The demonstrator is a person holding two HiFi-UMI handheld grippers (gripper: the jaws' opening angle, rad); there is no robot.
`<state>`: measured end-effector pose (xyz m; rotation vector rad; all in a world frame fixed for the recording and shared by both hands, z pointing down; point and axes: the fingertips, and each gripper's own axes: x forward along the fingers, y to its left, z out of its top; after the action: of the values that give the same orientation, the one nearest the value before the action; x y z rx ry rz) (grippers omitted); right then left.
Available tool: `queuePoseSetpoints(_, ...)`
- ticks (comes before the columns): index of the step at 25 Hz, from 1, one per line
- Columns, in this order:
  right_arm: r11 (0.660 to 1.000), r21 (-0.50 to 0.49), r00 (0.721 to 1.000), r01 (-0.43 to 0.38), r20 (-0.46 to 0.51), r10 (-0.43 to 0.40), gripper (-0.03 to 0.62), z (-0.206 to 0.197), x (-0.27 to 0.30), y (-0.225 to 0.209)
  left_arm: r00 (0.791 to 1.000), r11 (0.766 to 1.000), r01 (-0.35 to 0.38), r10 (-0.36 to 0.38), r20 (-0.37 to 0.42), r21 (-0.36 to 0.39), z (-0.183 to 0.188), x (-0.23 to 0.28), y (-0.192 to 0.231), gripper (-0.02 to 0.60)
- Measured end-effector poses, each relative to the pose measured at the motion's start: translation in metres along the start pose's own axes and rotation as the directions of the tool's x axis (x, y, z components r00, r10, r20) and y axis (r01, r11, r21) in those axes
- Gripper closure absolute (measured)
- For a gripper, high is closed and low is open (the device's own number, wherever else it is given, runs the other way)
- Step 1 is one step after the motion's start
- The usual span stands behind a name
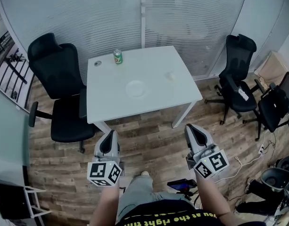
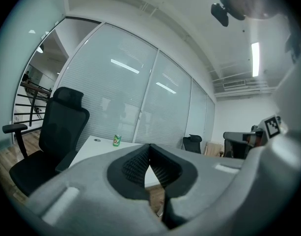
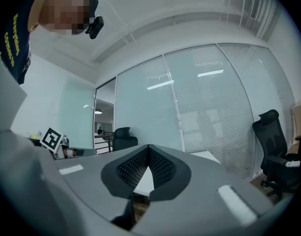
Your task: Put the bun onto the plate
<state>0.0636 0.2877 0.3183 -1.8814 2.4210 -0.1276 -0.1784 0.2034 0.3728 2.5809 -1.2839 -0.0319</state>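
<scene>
Plainly the bun (image 1: pixel 170 75) sits ahead, right of the plate (image 1: pixel 136 88), nearer the right gripper (image 1: pixel 190 128) than the left gripper (image 1: pixel 111 134); both are pinched shut, empty.

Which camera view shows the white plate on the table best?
The head view: it looks down on the whole plate, near the middle of the table. The left gripper view shows the table almost edge-on, with no plate to make out. The right gripper view shows only a sliver of table.

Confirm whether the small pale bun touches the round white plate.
Apart: head view shows bare white tabletop between the small pale bun and the round white plate.
</scene>
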Motion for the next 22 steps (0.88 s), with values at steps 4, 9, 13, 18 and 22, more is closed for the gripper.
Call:
queuePoseSetpoints(4, 1.0, -0.002, 1.0, 0.007, -0.008, -0.007, 0.588, -0.002, 0.015, 0.0, 1.0, 1.0, 0.011, -0.011, -0.004, -0.007, 0.001, 0.011, 0.012, 0.581)
queuePoseSetpoints(9, 1.0, 0.0, 1.0, 0.009, -0.012, -0.009, 0.588, -0.004, 0.033, 0.001, 1.0, 1.0, 0.015, -0.015, -0.006, -0.007, 0.004, 0.02, 0.025, 0.58)
queuePoseSetpoints(13, 1.0, 0.004, 1.0, 0.001, -0.014, -0.001, 0.588, -0.006, 0.048, 0.006, 1.0, 1.0, 0.012, -0.012, -0.006, -0.011, 0.004, 0.025, 0.037, 0.581)
queuePoseSetpoints(18, 1.0, 0.004, 1.0, 0.0, -0.015, 0.0, 0.588, -0.01, 0.06, 0.008, 1.0, 1.0, 0.005, -0.005, -0.005, -0.015, 0.003, 0.029, 0.051, 0.581)
queuePoseSetpoints(22, 1.0, 0.009, 1.0, 0.014, -0.016, -0.014, 0.588, -0.011, 0.064, 0.006, 1.0, 1.0, 0.006, -0.006, -0.012, -0.018, 0.002, 0.033, 0.058, 0.581)
